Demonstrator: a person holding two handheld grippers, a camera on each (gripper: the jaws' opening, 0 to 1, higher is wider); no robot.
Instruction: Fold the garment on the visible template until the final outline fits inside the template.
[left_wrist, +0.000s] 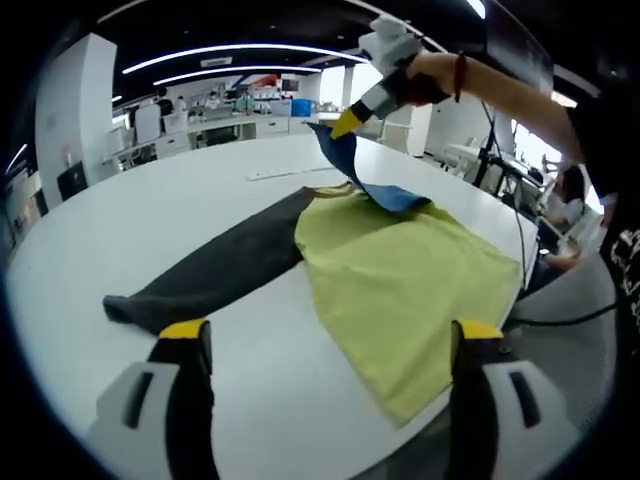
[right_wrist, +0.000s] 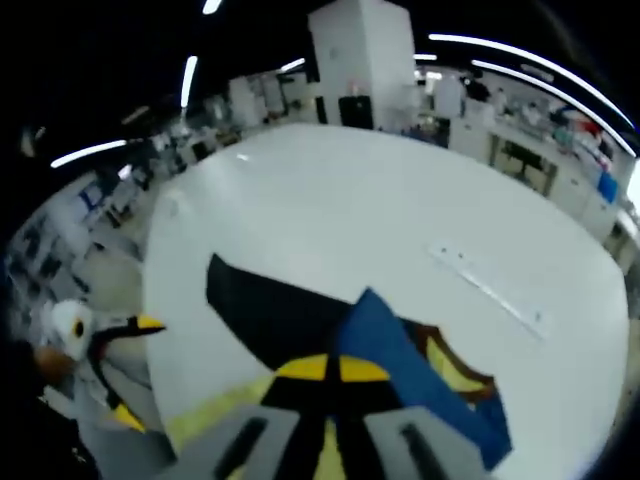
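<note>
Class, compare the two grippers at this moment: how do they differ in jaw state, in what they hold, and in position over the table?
The left gripper has its jaws spread wide; the right gripper has its jaws shut. The left gripper holds nothing, while the right gripper pinches the blue cloth. The left gripper sits low at the near edge of the white table; the right gripper is raised above the yellow garment, lifting the cloth. Both have yellow-tipped jaws.

White table (left_wrist: 200, 200); strip (right_wrist: 487, 285) lying on it.
</note>
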